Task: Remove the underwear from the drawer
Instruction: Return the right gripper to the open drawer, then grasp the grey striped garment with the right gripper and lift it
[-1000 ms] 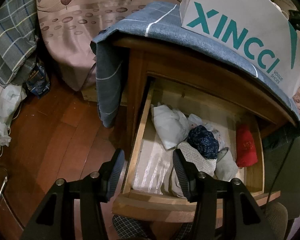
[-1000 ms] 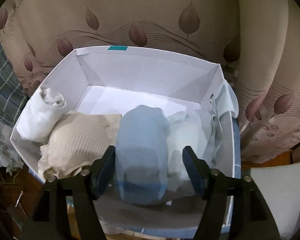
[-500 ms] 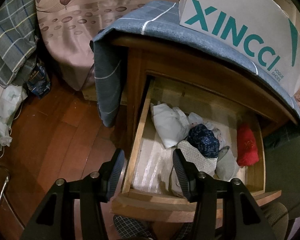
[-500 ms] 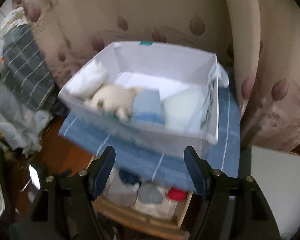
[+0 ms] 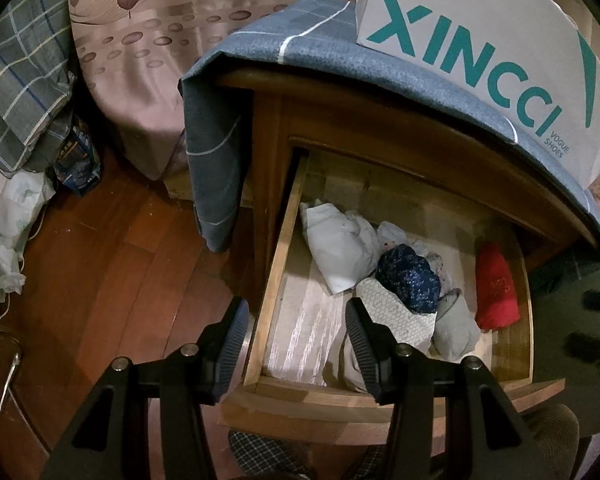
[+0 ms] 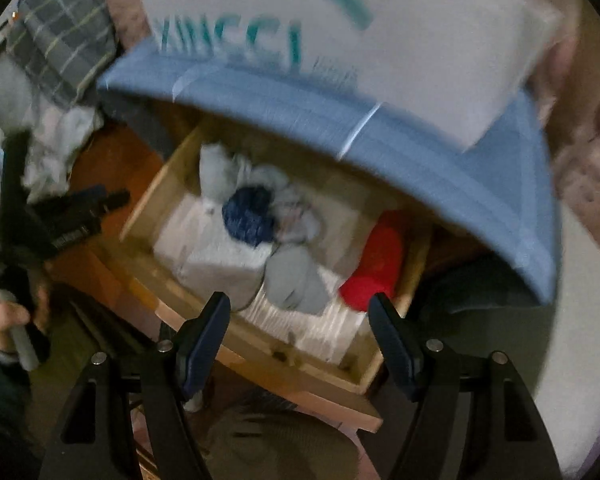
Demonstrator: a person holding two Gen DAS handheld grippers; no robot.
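Left wrist view: the drawer (image 5: 276, 280) stands pulled out, underwear (image 5: 408, 278) bunched toward its back and right side. The left gripper (image 5: 296, 322) hangs over the drawer's front-left corner, jaws apart, empty. The right gripper (image 6: 300, 320) hovers above the front edge, jaws wide, holding nothing.

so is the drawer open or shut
Open: the drawer is pulled out from the nightstand, its rolled garments showing, such as the red roll and dark blue roll.
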